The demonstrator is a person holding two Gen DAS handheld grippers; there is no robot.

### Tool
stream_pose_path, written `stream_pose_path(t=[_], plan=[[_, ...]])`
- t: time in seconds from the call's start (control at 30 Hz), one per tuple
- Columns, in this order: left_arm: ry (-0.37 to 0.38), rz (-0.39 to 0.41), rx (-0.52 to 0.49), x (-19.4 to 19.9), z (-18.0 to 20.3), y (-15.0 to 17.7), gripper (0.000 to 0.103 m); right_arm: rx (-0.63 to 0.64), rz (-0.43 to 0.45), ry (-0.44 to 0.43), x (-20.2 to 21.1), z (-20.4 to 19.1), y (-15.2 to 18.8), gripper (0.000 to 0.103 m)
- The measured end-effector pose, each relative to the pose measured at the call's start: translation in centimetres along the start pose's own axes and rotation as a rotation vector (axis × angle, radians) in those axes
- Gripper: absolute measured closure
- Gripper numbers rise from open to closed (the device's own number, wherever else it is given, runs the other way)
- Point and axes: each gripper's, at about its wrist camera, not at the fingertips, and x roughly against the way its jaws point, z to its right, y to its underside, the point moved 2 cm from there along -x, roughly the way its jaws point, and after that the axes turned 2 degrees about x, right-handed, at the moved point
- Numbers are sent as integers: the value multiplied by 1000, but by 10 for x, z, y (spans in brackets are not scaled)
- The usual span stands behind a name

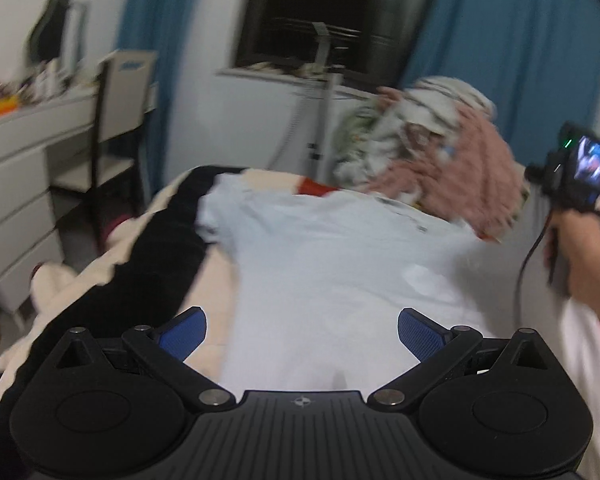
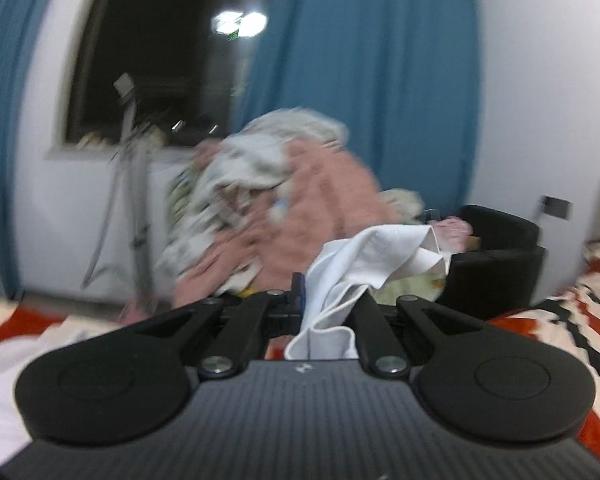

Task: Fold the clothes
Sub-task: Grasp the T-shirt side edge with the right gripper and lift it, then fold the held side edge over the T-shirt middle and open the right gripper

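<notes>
A white T-shirt (image 1: 332, 256) lies spread on the bed, its collar end toward the far side. My left gripper (image 1: 302, 330) is open above the shirt's near hem, holding nothing. My right gripper (image 2: 328, 300) is shut on a bunched edge of the white T-shirt (image 2: 376, 252) and holds it lifted off the bed. In the left wrist view the right hand and its gripper body (image 1: 576, 184) are at the right edge, above the shirt's right side; its fingers are out of sight there.
A heap of pink and patterned laundry (image 1: 440, 152) sits at the far end of the bed, also in the right wrist view (image 2: 268, 208). The bed has a cream, black and red patterned blanket (image 1: 148, 264). A white desk and chair (image 1: 112, 128) stand left. A black armchair (image 2: 500, 256) stands right.
</notes>
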Motion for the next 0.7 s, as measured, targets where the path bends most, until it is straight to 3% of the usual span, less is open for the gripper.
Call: stream_pose_path(t=[0.1,0.23,0.37,0.4,0.47,0.5,0.53,0.7], plan=[[-3,-14,86,-13,-25,-1,0,117,-37,-40,-16,-72,15,97],[-7,-47,98,-40,-36,5,0,259,-77,-93,-34,-149,42,97],[-6,-77,59,-65,-34,13,0,203,-144,-181,-49,-163,56,91],[-9,-79,53,-70,-32,15,0,173,-168,-216,-53,-161,58,84],[-11,-92,34,-80,-28,19,0,113,-202,-294,-52,-155,59,36],[-8,-102,25,-83,-27,20,0,73,-204,-333,-46,-149,58,26],[-4,-103,17,-84,-25,21,0,33,-201,-370,-40,-144,56,20],[38,-93,-9,-77,-16,24,0,-128,-176,-456,9,-106,36,20]])
